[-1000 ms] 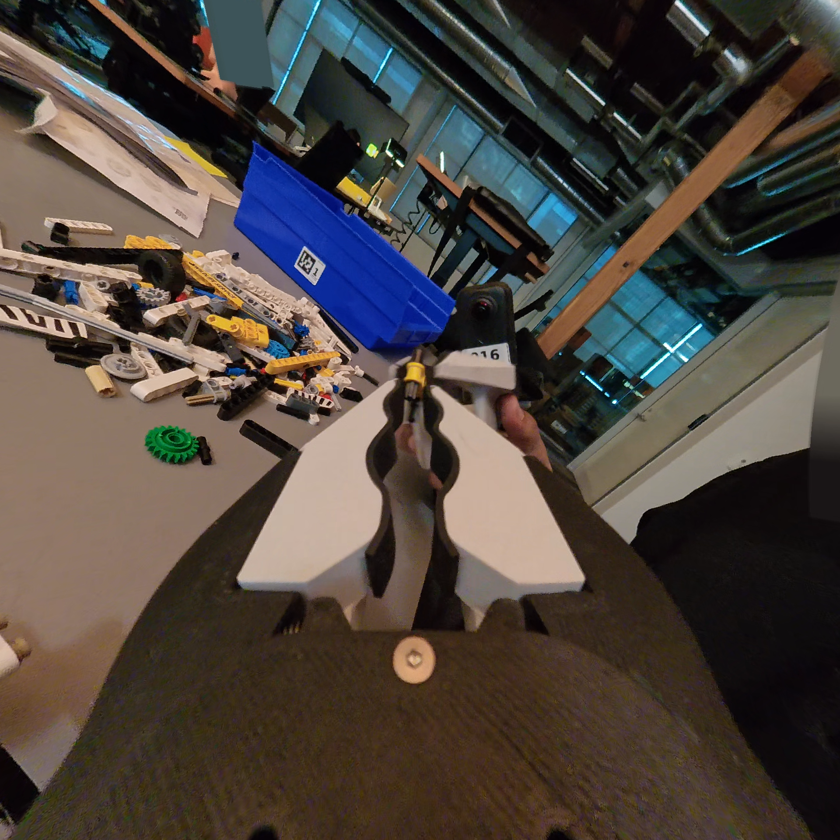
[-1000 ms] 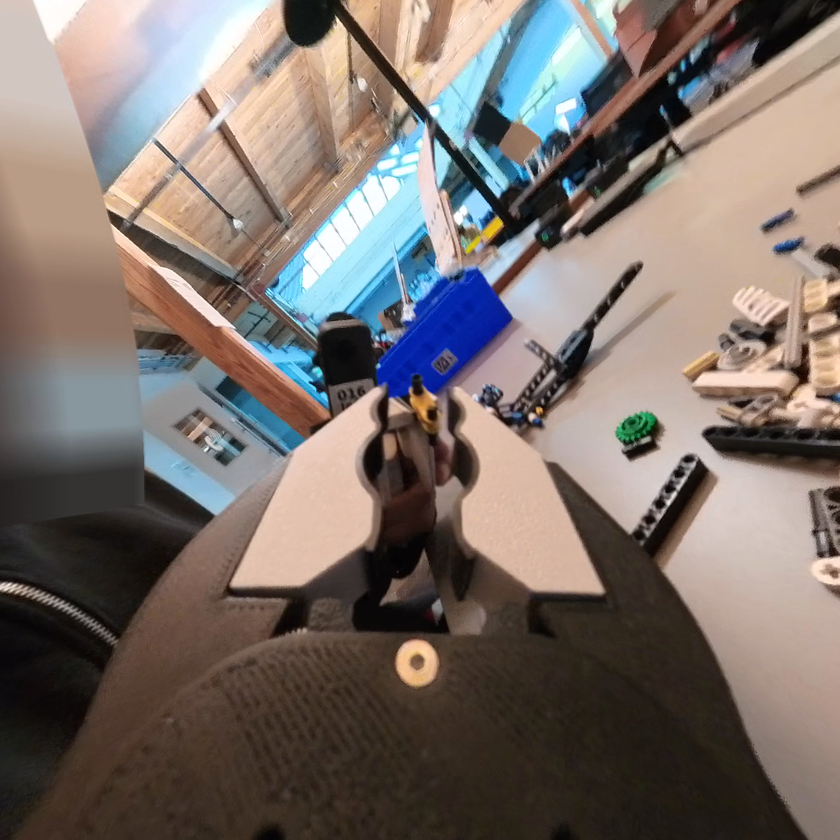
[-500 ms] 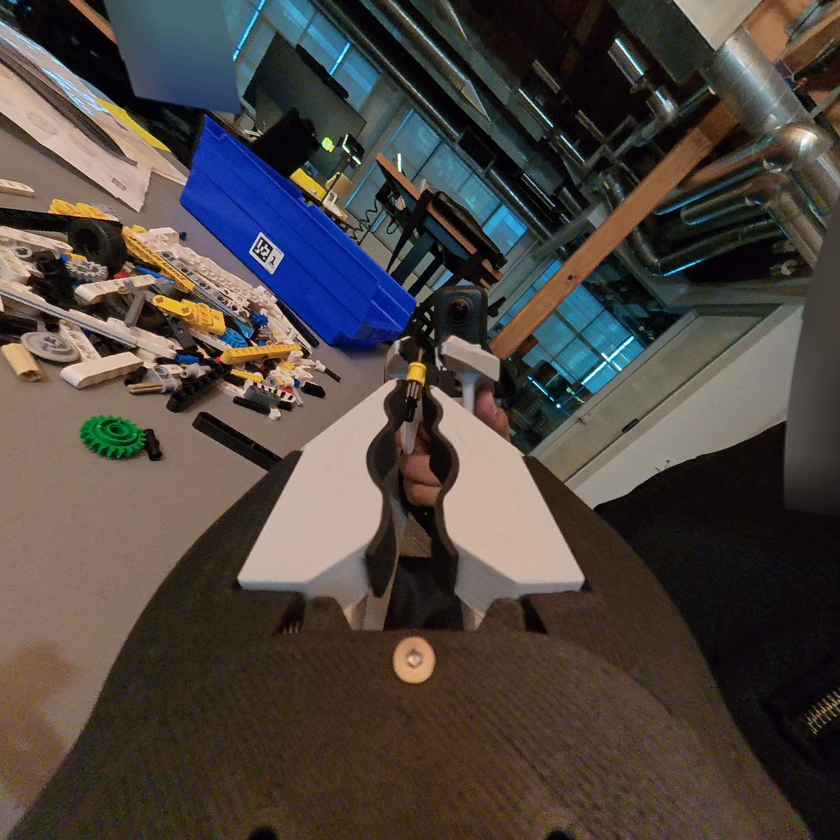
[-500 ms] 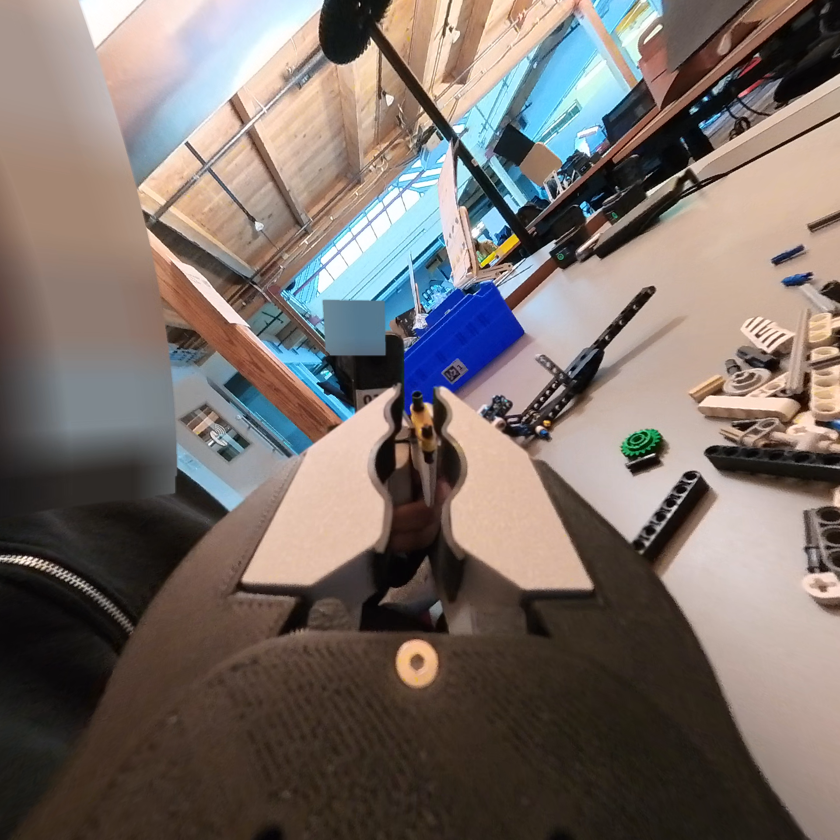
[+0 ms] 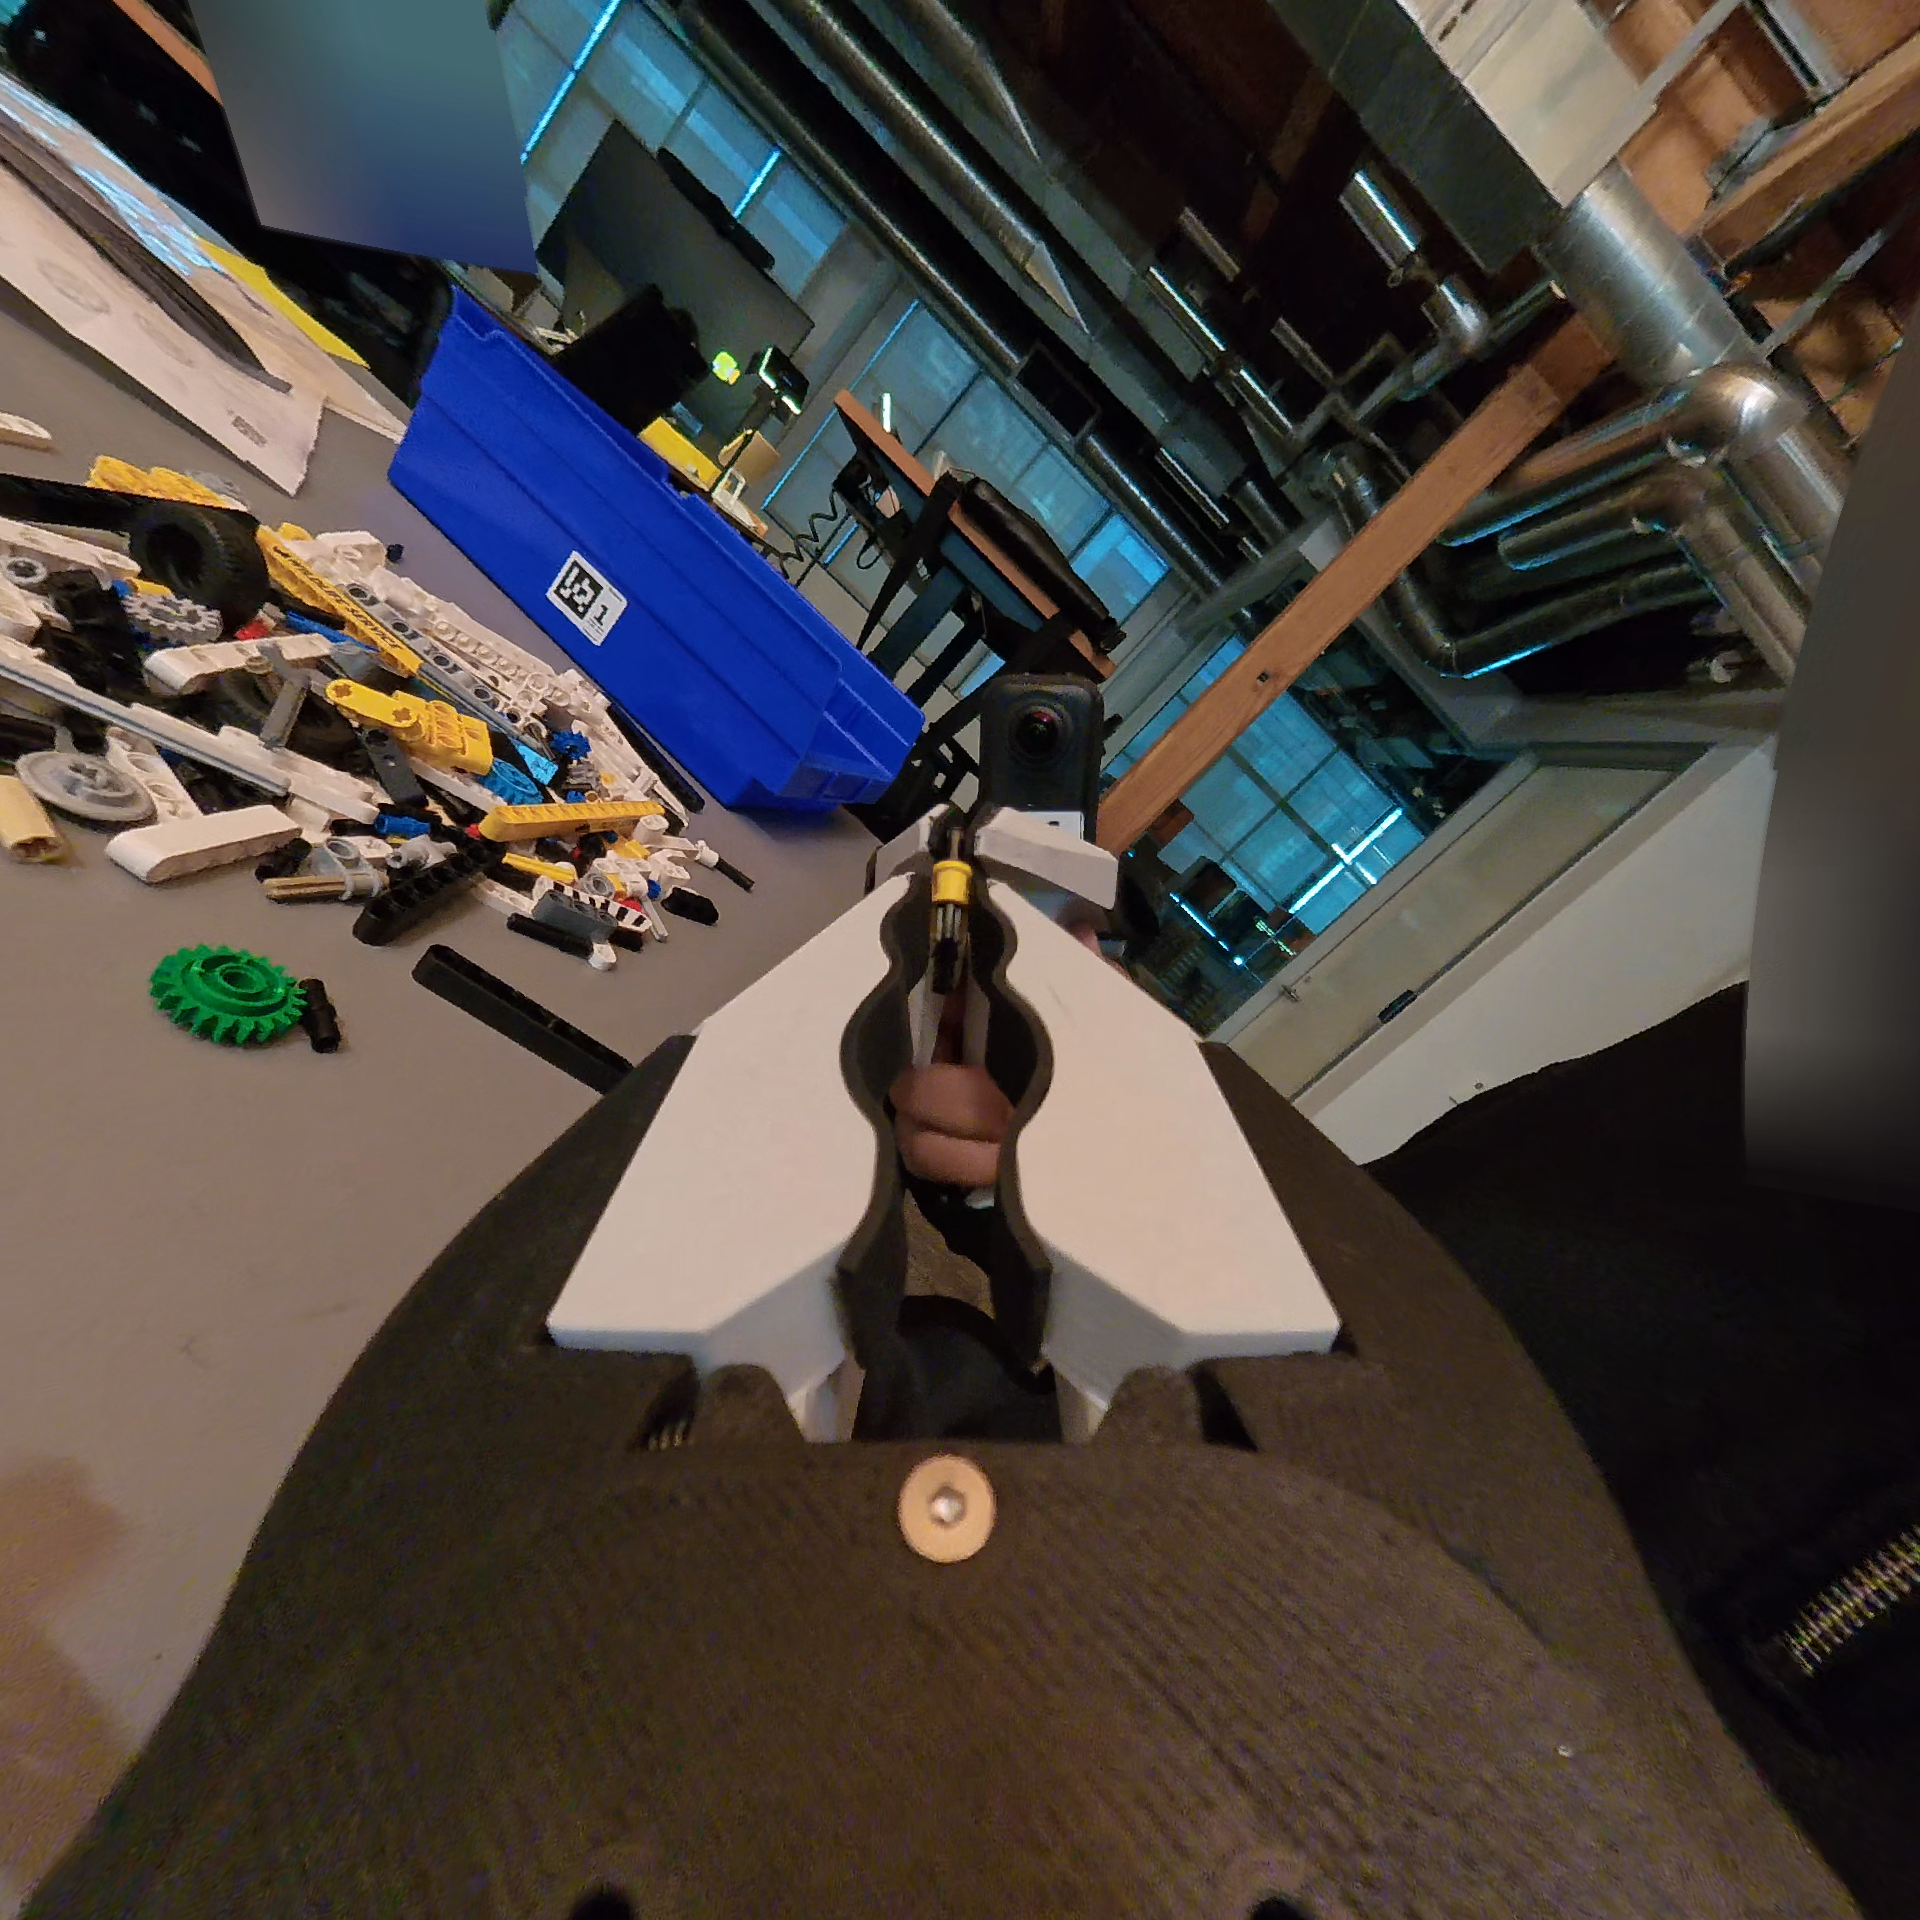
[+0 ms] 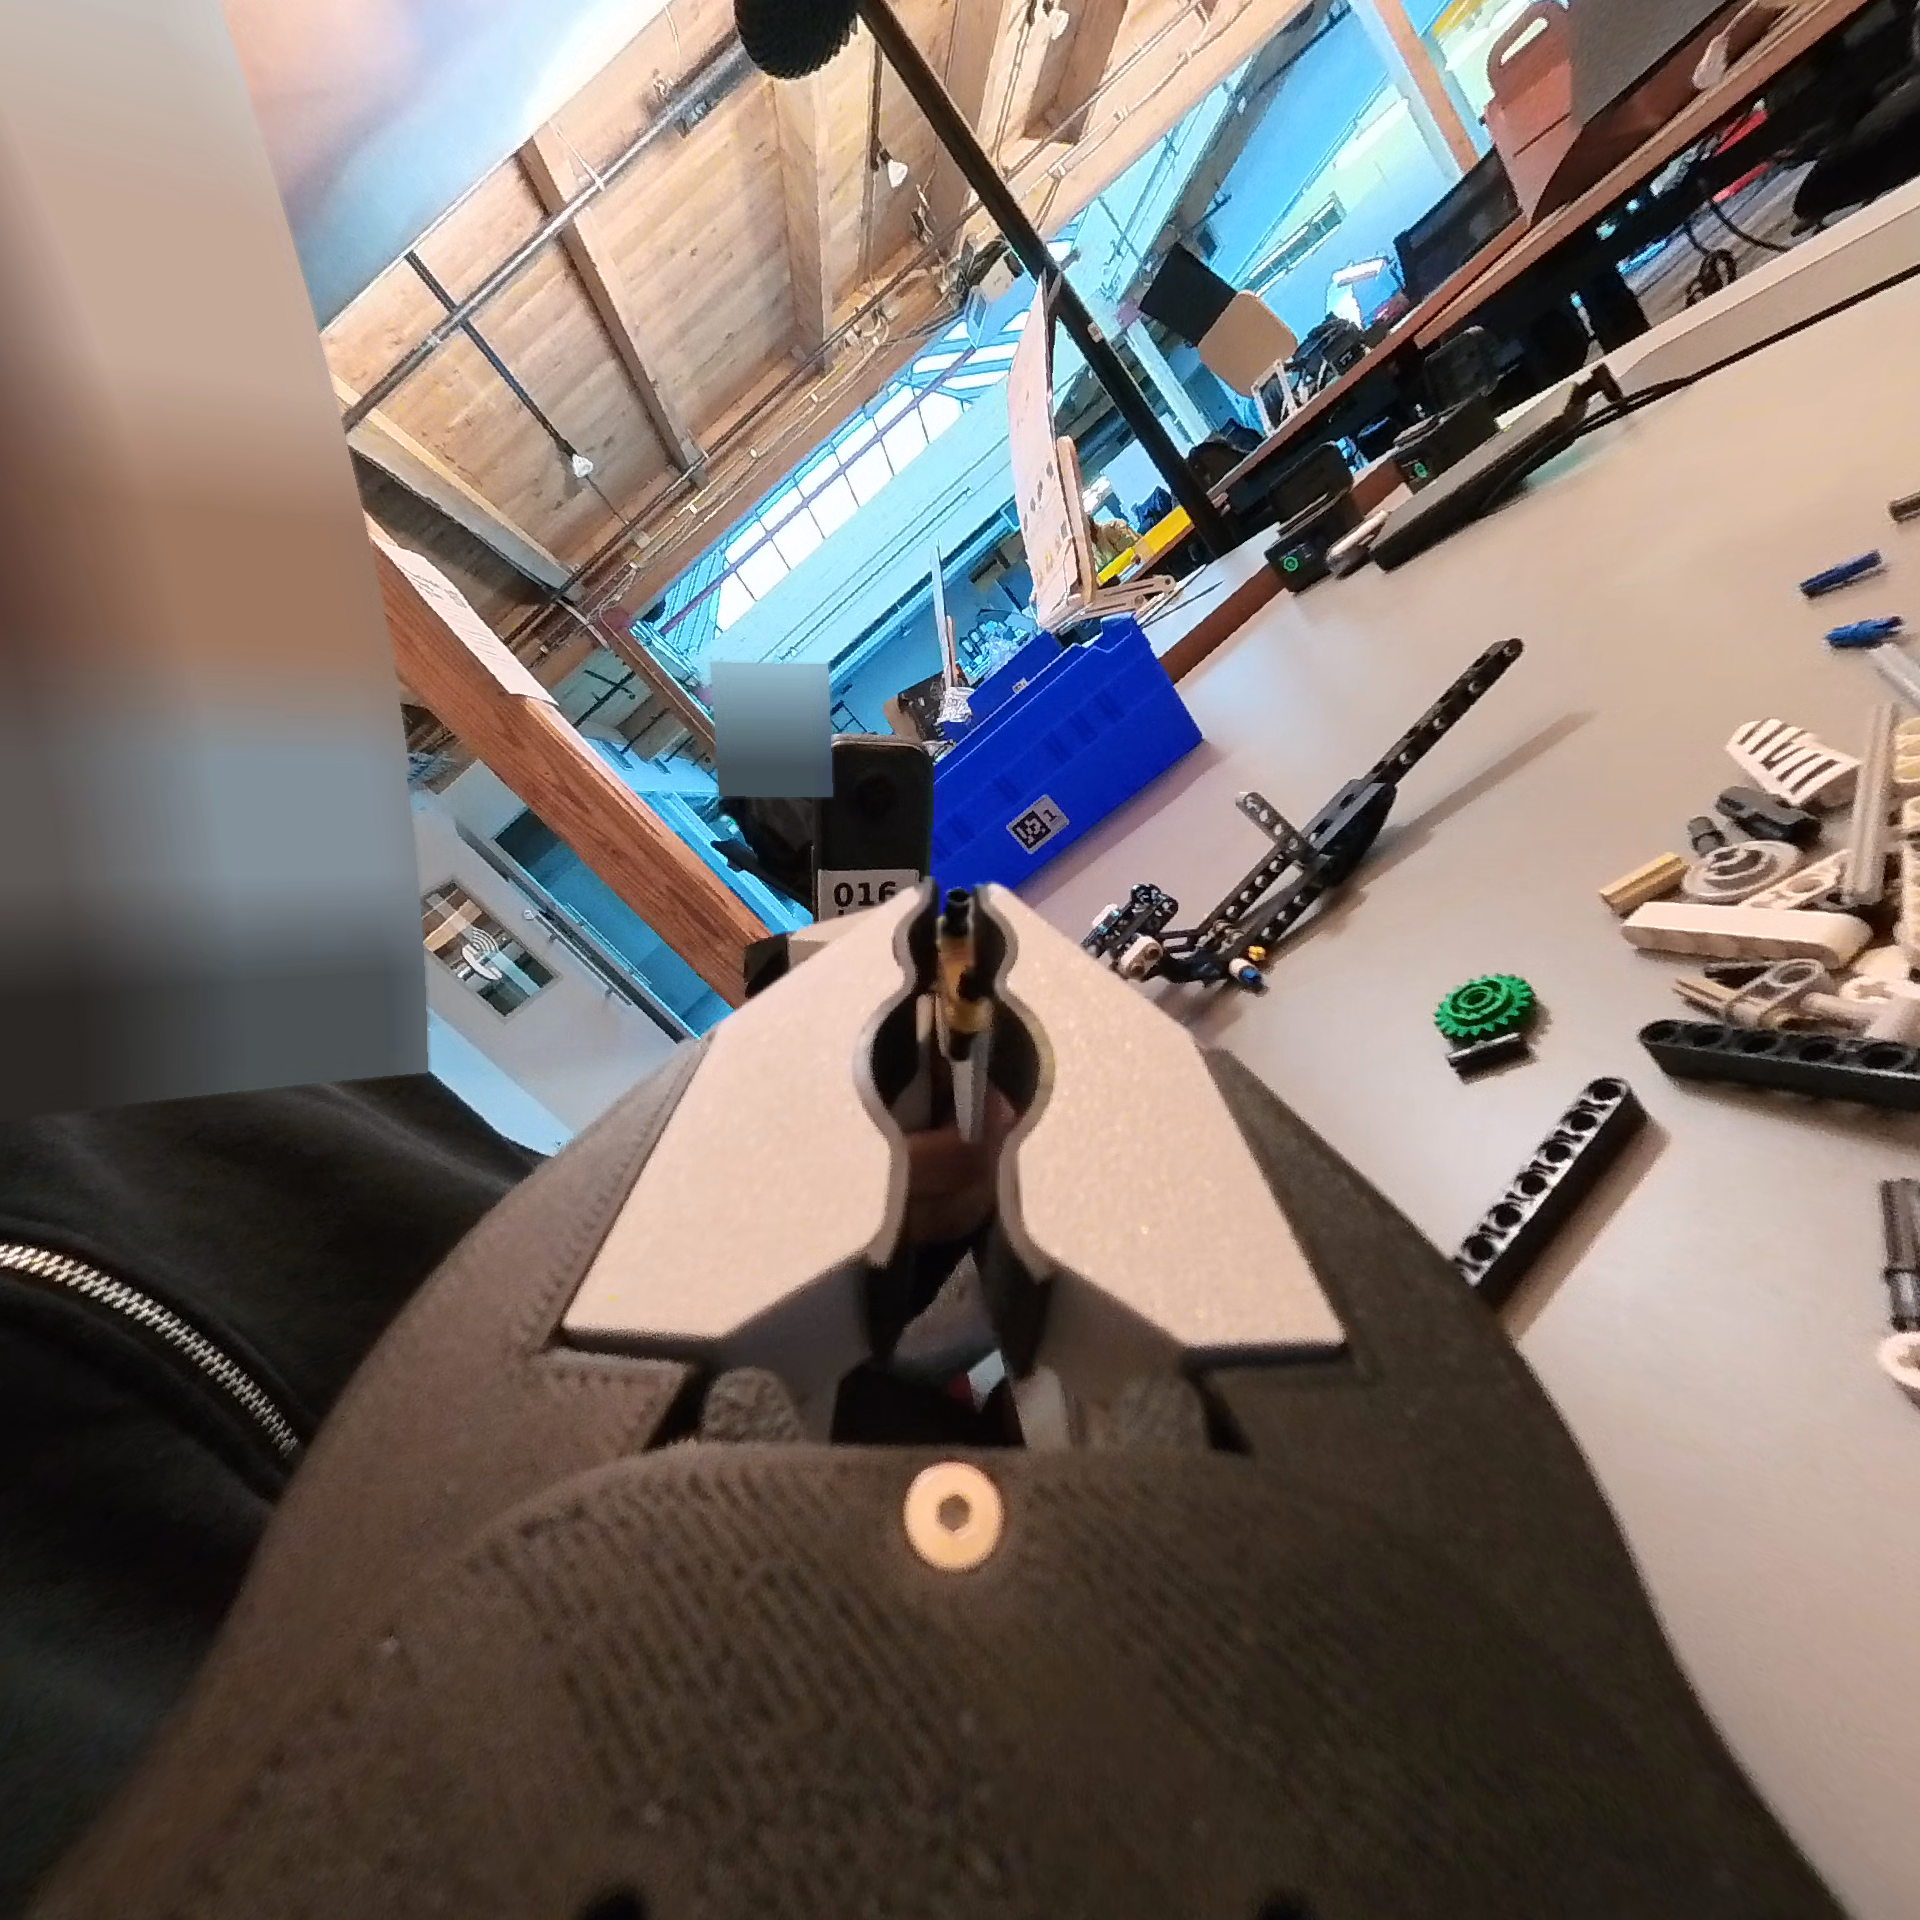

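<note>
Both my grippers now pinch one small yellow and black axle piece point(image 5: 949, 902), held up above the grey table point(image 5: 208, 1195). My right gripper point(image 6: 958, 930), a second ago spread around it, has pressed together on its black end; my left gripper point(image 5: 951, 883) stays clamped.

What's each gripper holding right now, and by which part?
Both grippers are shut on one thin black axle with a yellow bush: the left gripper below the bush, the right gripper near the axle's other end.
</note>
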Motion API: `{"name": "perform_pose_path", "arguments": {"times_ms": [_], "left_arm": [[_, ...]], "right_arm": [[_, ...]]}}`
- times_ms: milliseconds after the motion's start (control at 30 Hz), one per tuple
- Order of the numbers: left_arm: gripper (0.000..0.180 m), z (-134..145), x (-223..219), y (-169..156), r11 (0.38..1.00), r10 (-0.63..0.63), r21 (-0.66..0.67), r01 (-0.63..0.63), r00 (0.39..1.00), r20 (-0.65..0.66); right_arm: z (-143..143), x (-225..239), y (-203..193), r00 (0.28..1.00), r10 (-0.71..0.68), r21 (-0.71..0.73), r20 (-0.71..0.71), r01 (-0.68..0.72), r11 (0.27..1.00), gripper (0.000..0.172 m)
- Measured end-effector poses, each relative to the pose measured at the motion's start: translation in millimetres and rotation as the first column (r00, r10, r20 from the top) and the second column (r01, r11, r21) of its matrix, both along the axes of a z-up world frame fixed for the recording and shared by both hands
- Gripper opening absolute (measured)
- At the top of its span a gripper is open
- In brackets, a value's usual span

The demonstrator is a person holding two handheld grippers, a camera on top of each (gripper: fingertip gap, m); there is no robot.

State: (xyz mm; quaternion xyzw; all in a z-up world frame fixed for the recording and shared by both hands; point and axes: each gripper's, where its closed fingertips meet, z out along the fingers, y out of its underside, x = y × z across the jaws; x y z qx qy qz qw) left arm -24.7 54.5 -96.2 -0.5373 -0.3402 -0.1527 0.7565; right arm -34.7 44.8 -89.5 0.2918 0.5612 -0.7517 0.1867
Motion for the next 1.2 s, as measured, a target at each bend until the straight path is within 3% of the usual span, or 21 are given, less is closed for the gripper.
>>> {"name": "perform_pose_path", "arguments": {"times_ms": [233, 467, 533, 567, 633, 700, 800, 933, 1000, 1100, 1200], "left_arm": [[0.004, -0.4, -1.4, -1.0, 1.000, -0.003, 0.023, 0.002, 0.999, 0.032], [0.006, -0.1, -4.4, 5.4, 0.999, 0.034, 0.033, -0.037, 0.996, 0.078], [0.005, -13.4, 0.4, 6.8, 0.999, 0.028, -0.043, -0.025, 0.996, 0.080], [0.004, -8.5, 1.4, 1.8, 0.999, 0.045, -0.003, -0.045, 0.996, 0.079], [0.004, -3.9, -0.3, -8.7, 0.995, 0.065, 0.069, -0.073, 0.991, 0.116], [0.004, 0.5, -2.2, -14.7, 0.989, 0.050, 0.127, -0.069, 0.988, 0.145], [0.004, -0.8, -4.3, -15.9, 0.993, 0.073, 0.086, -0.082, 0.992, 0.107], [0.004, -0.7, -4.3, -17.1, 0.991, 0.093, 0.091, -0.102, 0.991, 0.091], [0.004, -1.9, -5.1, -17.7, 0.990, 0.103, 0.083, -0.110, 0.990, 0.093], [0.004, -3.0, -6.6, -18.9, 0.989, 0.115, 0.079, -0.123, 0.988, 0.099], [0.005, -3.2, -9.6, -21.9, 0.986, 0.120, 0.099, -0.132, 0.985, 0.122]], "right_arm": [[-1.0, 1.0, -2.4, 1.000, 0.004, 0.008, -0.008, -0.004, 1.000, 0.002], [7.4, -13.1, 9.6, 0.992, -0.083, -0.110, 0.092, 0.093, 0.990, 0.000], [30.7, -40.5, 58.5, 0.960, -0.211, -0.312, 0.184, 0.260, 0.914, 0.000], [39.1, -51.9, 86.5, 0.946, -0.267, -0.349, 0.186, 0.318, 0.882, 0.000], [37.6, -63.2, 108.6, 0.914, -0.397, -0.207, 0.086, 0.407, 0.890, 0.000], [28.6, -64.8, 100.3, 0.917, -0.397, -0.048, 0.030, 0.398, 0.916, 0.000], [6.1, -76.8, 81.5, 0.923, -0.384, 0.149, 0.012, 0.378, 0.914, 0.001], [-26.3, -112.5, 70.8, 0.902, -0.431, 0.362, -0.029, 0.411, 0.837, 0.002], [-48.4, -127.6, 72.0, 0.886, -0.462, 0.480, -0.036, 0.421, 0.770, 0.010], [-57.6, -131.4, 74.7, 0.871, -0.484, 0.537, -0.084, 0.448, 0.714, 0.032], [-41.6, -118.9, 73.1, 0.863, -0.478, 0.489, -0.163, 0.492, 0.720, 0.036]]}}
